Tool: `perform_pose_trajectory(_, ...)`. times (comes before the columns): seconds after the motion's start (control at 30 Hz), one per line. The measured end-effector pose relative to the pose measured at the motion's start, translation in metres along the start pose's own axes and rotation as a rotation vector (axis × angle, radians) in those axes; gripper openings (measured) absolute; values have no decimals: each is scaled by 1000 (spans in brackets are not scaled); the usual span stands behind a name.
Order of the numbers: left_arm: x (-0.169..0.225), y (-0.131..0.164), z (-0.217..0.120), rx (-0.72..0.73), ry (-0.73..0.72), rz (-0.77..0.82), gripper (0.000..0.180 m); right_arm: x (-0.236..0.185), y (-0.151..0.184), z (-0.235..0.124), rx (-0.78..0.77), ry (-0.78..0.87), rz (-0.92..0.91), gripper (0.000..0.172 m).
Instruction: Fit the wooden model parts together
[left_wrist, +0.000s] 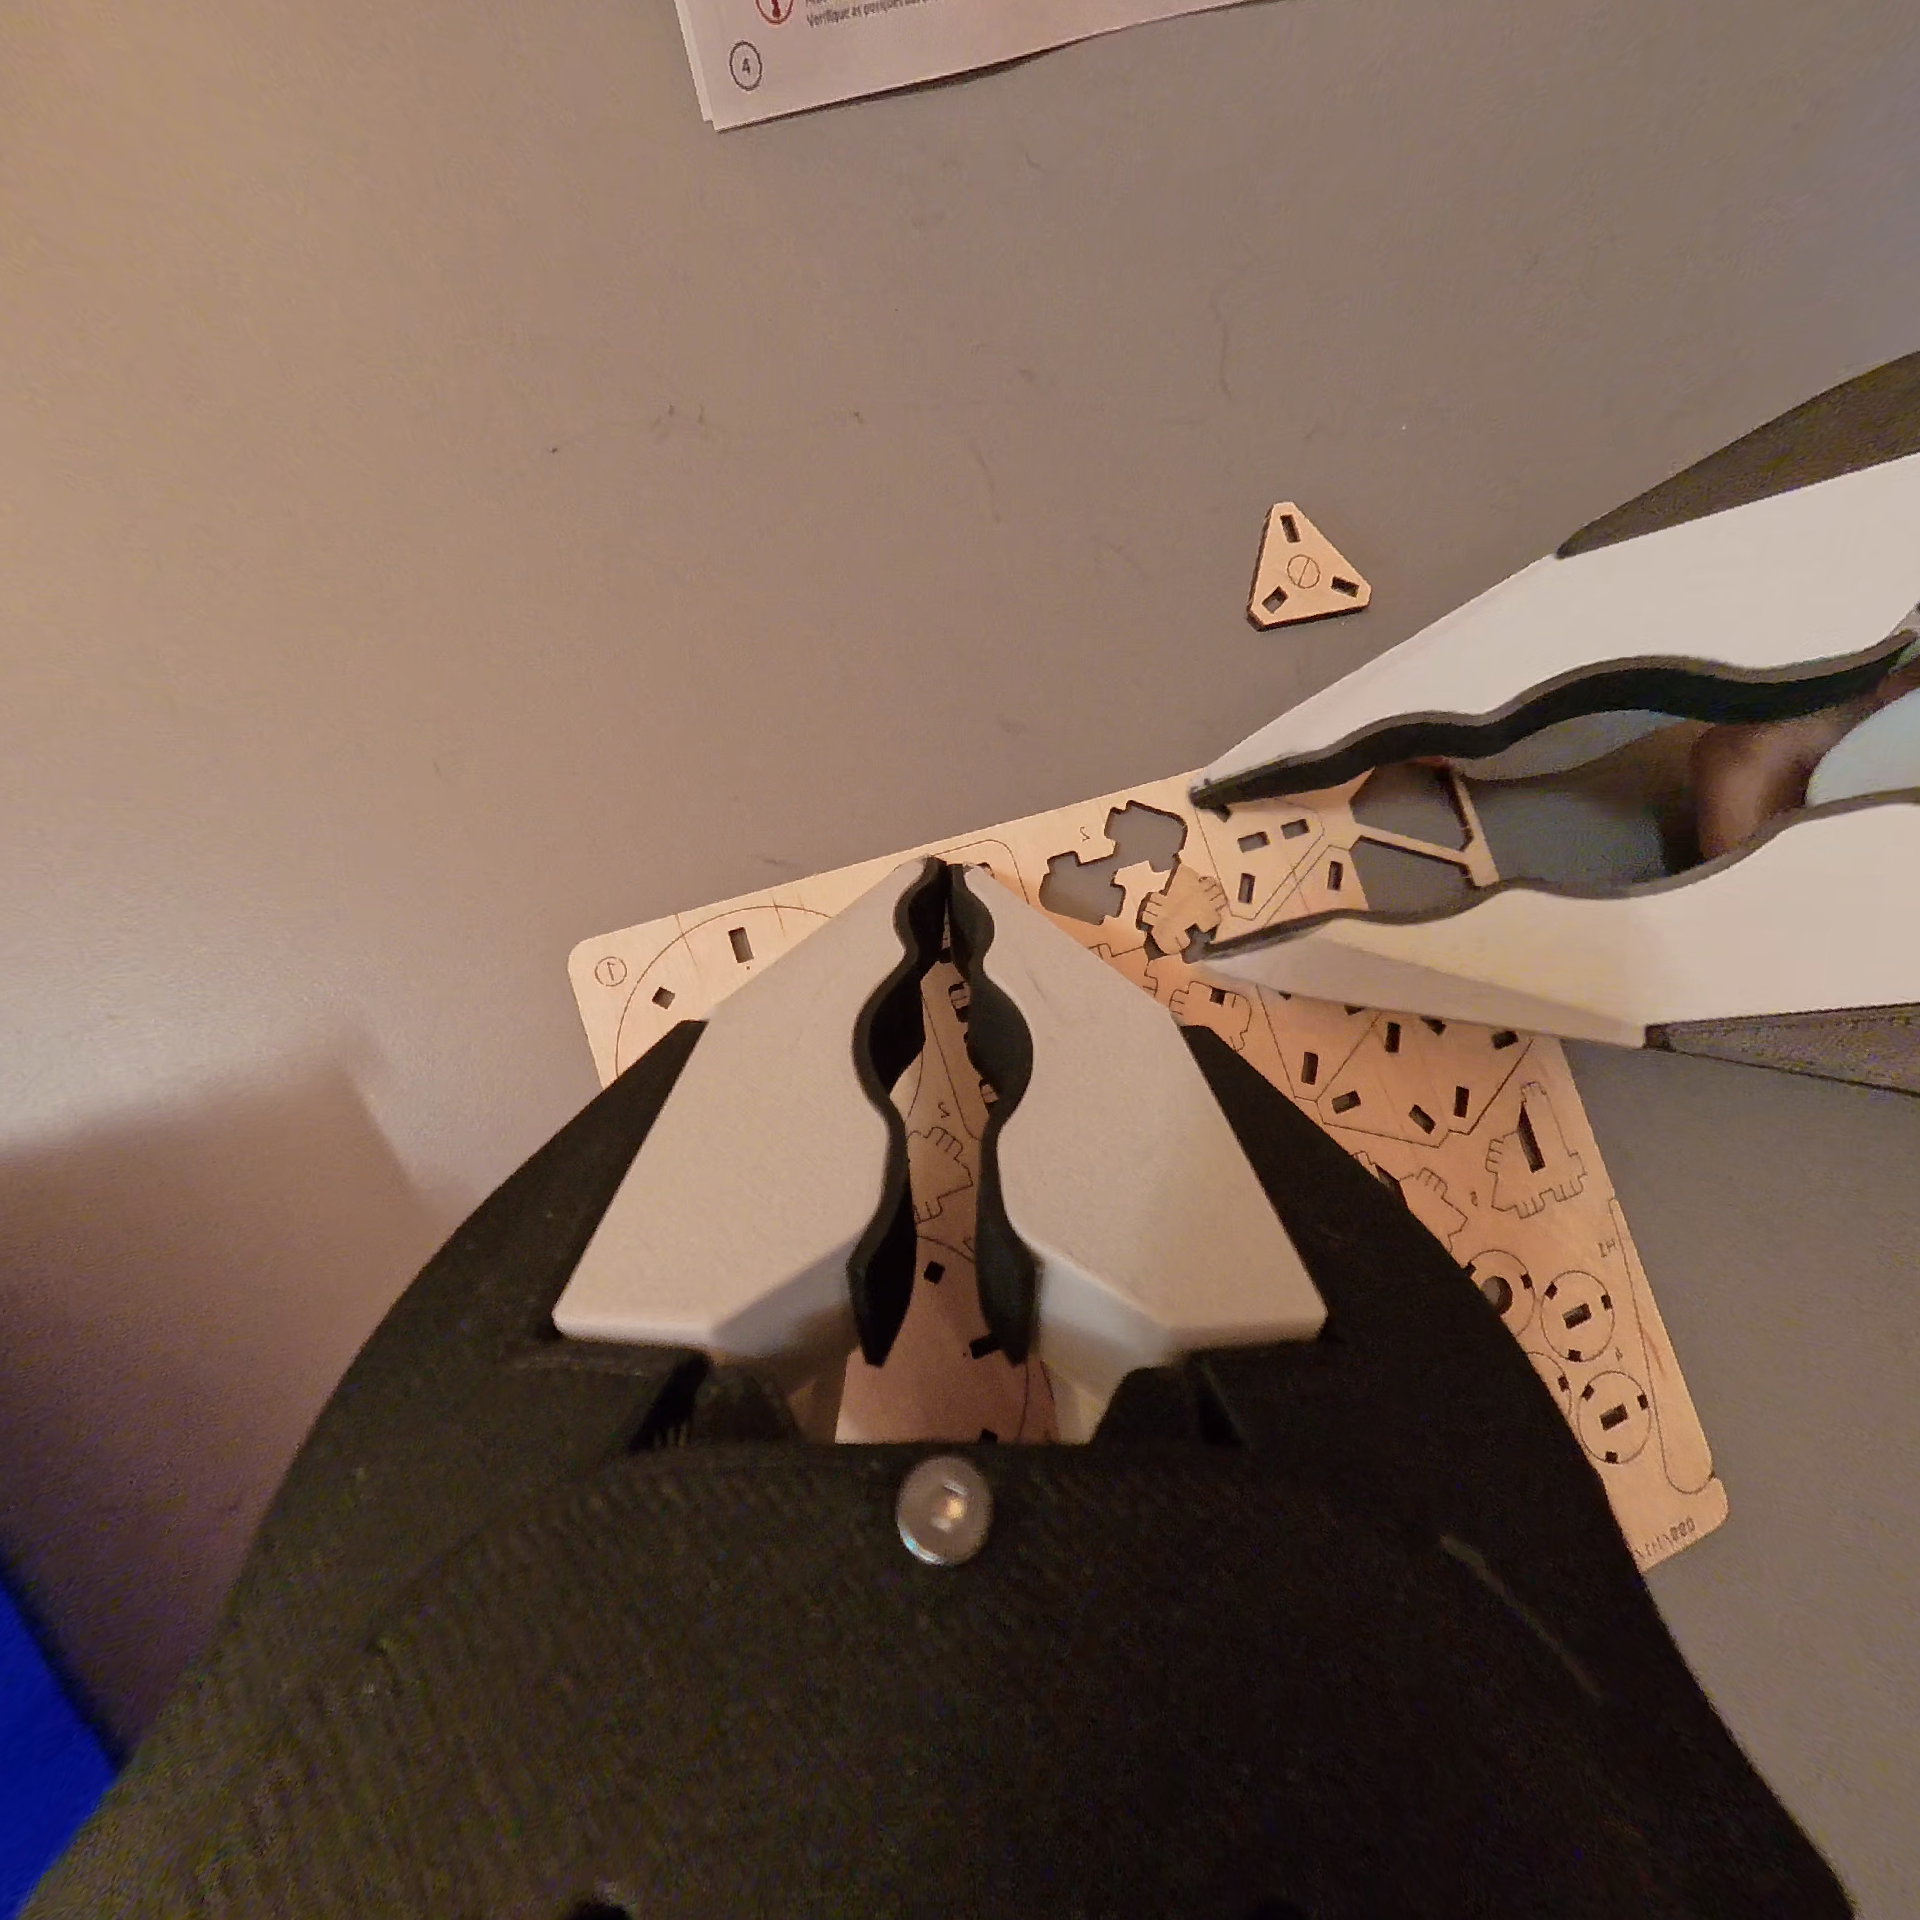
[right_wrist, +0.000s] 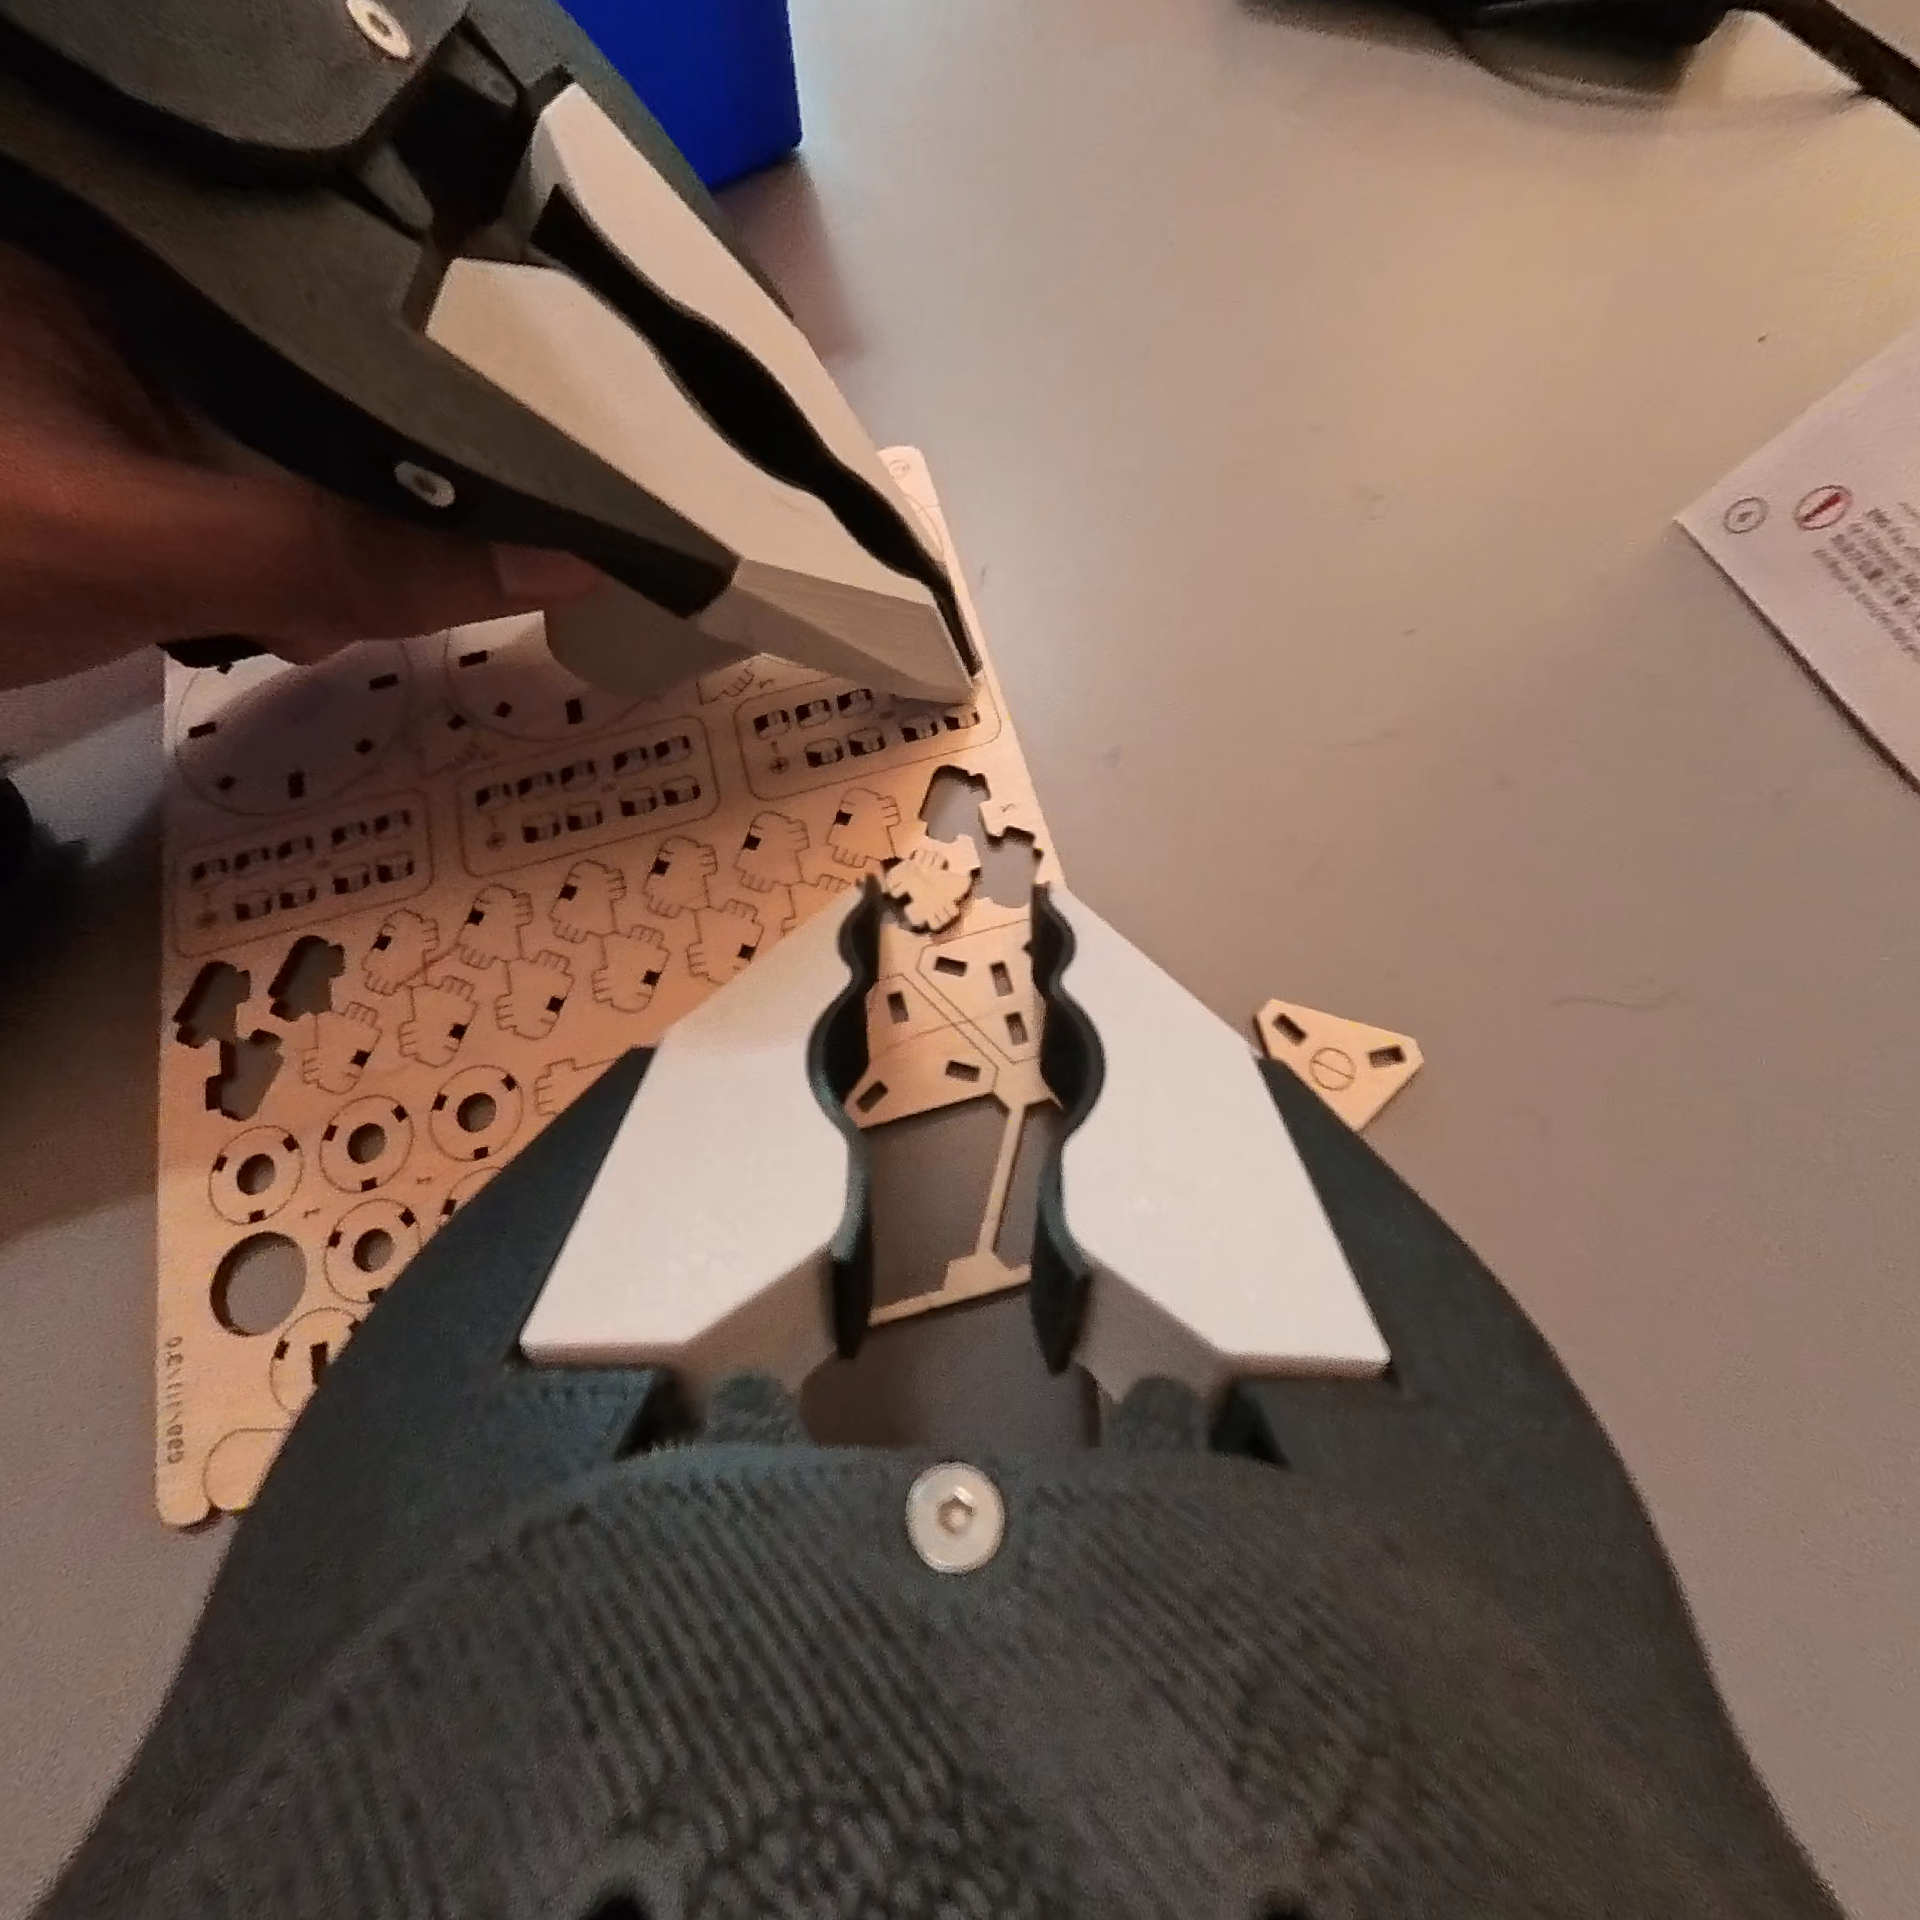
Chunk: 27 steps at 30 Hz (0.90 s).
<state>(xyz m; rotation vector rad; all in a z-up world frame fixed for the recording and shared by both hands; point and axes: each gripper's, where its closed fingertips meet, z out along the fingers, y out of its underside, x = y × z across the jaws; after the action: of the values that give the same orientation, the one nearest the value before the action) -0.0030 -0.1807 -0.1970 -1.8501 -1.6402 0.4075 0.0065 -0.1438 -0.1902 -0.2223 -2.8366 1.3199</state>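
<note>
Left wrist view: left tongs clenched bare, hiding wooden sheet; right tongs released.

I see a flat grey surface that fills most of both views. It looks smooth, with a few small dark scuffs and faint scratches on it. The light is warm and a bit dim, so the grey looks a little brown on my left side. A soft shadow lies across the low left corner in my left view. A blue box stands at the far edge in my right view, and I see a bit of blue low in my left view too. Something dark lies along the far right edge. I cannot see any walls, floor or windows.
</note>
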Motion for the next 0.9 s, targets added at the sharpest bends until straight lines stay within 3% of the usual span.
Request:
perform_pose_trajectory(0.47, 0, 0, 0, 3, 3, -3, 0, -1, 1, 3, -24, -9, 11, 12)
perform_pose_trajectory(0.9, 0, 0, 0, 3, 3, -1, 0, -3, -4, -3, 18, -125, 236, 0)
